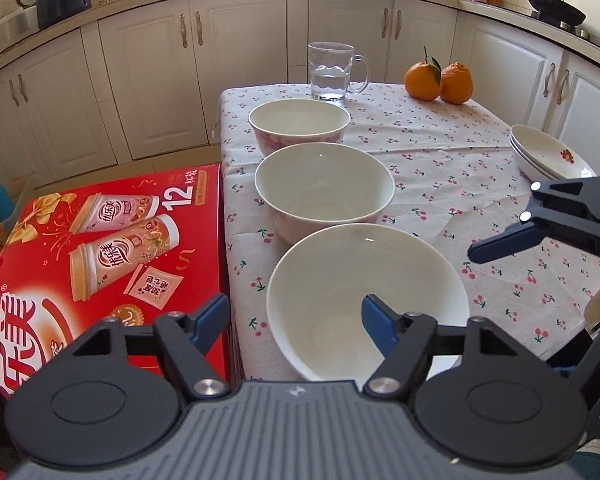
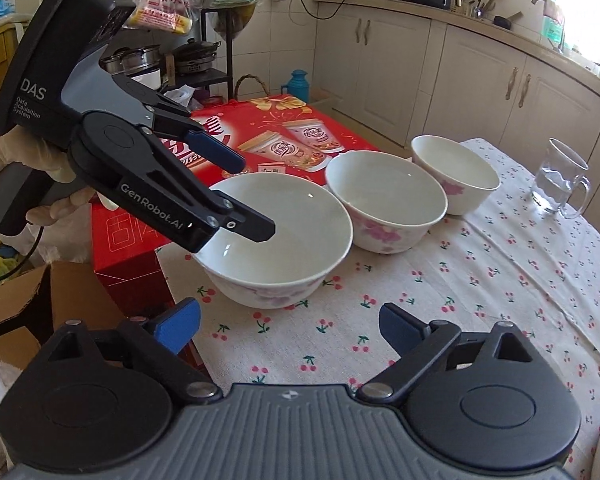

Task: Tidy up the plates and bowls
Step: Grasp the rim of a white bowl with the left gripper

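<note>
On the counter (image 1: 440, 152), seen from my left wrist, three bowls stand in a row, none nested: the near bowl (image 1: 332, 304), the middle bowl (image 1: 324, 188) and the far bowl (image 1: 299, 120). A stack of plates (image 1: 548, 156) sits apart at the right edge, already gathered. I judge the bowls remain to be stacked. My left gripper (image 1: 294, 316) stands partly parted astride the near bowl's rim, one finger inside, one outside; the pads do not yet appear to press, so nothing is grasped.

From my right wrist, my right gripper (image 2: 290, 326) is spread wide over bare cloth just short of the near bowl (image 2: 276, 236), holding and touching nothing. The left gripper (image 2: 256, 196) shows here straddling that rim. The middle bowl (image 2: 386, 200) and far bowl (image 2: 454, 172) stand untouched.
</note>
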